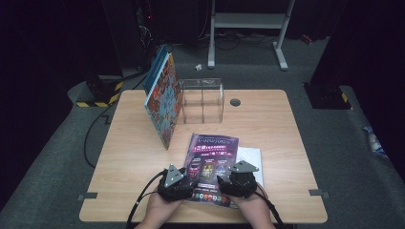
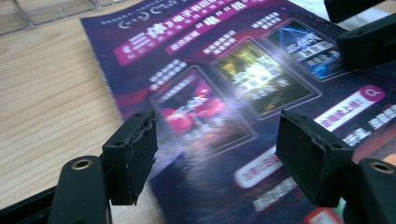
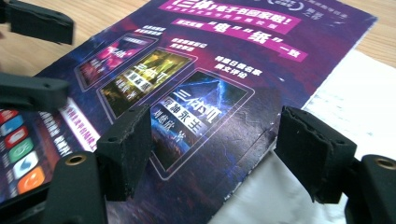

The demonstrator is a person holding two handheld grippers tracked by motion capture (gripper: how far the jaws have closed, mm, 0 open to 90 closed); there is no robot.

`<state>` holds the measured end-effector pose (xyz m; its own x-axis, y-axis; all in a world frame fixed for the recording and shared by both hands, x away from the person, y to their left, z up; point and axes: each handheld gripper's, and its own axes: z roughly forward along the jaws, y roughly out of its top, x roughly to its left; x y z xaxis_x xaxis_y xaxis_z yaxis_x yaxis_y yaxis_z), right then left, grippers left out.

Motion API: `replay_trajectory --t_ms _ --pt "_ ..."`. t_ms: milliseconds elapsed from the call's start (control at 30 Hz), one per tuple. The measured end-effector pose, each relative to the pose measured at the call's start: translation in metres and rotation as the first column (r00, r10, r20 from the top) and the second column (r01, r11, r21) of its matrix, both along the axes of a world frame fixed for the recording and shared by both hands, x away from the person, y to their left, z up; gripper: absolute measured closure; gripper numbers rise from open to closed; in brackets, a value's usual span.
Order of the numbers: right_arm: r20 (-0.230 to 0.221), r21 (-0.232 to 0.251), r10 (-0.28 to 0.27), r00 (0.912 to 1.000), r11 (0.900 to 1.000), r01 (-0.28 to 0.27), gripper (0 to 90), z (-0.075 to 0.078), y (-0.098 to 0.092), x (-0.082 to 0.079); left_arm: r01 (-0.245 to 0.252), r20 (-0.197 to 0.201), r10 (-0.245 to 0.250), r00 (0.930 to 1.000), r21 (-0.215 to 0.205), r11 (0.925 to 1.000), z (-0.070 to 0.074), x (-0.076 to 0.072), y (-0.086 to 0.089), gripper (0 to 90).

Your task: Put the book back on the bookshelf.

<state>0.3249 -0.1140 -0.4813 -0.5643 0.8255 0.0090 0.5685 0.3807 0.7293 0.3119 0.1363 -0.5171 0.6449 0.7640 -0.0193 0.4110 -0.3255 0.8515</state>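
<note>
So there's one magazine (image 1: 210,164) lying flat on the bench (image 1: 129,157), near the front edge, right in front of the person. The cover's glossy, dark purple and magenta, with a pink banner of white text near the top, three framed picture panels in a row (reddish, yellow-green, blue lightning) and a strip of little app-style icons along the bottom edge. You can see light glaring off it in the left gripper view. Its right side overlaps one white sheet (image 1: 252,160) that sticks out from under it.

Two grippers, one per hand. The left gripper (image 2: 219,158) sits over the magazine's lower left part, fingers (image 2: 133,156) spread wide, nothing pinched between them. The right gripper (image 3: 215,154) is over the lower right edge where cover meets white sheet, fingers (image 3: 310,156) wide too, not clamped on anything.

Further back: one clear box (image 1: 202,100) with dividers, and one big colourful book (image 1: 163,102) standing up, tilted against the box's left side.
</note>
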Motion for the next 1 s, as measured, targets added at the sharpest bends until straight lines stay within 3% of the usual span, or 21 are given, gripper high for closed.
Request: replay_trajectory --t_ms 167,200,333,367,400,500,700,933,1000 --pt "0.015 -0.007 0.013 0.9998 1.0 -0.012 27.6 0.0 0.004 0.0 0.001 -0.008 -0.001 1.0 0.015 0.9999 -0.002 -0.002 -0.002 29.8" --pt "0.01 0.014 -0.006 0.9999 1.0 0.006 29.1 0.002 0.003 0.002 -0.001 -0.001 0.001 1.0 0.038 0.9993 -0.002 -0.002 -0.002 30.1" --pt "0.009 0.017 -0.03 0.9995 0.999 0.03 28.8 0.003 0.0 0.01 -0.001 0.002 0.001 1.0 0.05 0.9988 -0.003 -0.002 -0.004 30.4" --pt "0.007 0.018 -0.034 0.9994 0.999 0.034 28.5 0.003 0.0 0.012 -0.002 -0.008 0.003 1.0 0.07 0.9975 -0.004 -0.003 -0.007 30.4" --pt "0.002 0.023 -0.049 0.9988 0.999 0.049 28.1 0.003 0.0 0.018 0.0 -0.024 0.003 0.9997 0.124 0.9922 -0.006 -0.002 -0.011 31.7" --pt "0.003 0.027 -0.062 0.9981 0.998 0.062 27.6 0.002 0.0 0.025 0.004 -0.004 -0.003 1.0 0.15 0.9886 -0.006 -0.003 -0.014 32.8" --pt "-0.008 0.04 -0.063 0.998 0.997 0.063 27.8 0.003 0.003 0.036 0.005 -0.022 -0.003 0.9998 0.13 0.9915 -0.006 -0.002 -0.012 32.8" --pt "-0.042 0.081 -0.12 0.9919 0.989 0.123 30.1 0.001 -0.001 0.059 -0.006 -0.019 0.008 0.9998 0.101 0.9949 -0.005 -0.001 -0.008 32.6" --pt "-0.062 0.087 -0.136 0.9887 0.986 0.141 32.0 -0.001 -0.002 0.066 -0.012 -0.034 0.014 0.9993 0.07 0.9975 -0.005 0.0 -0.006 32.6"
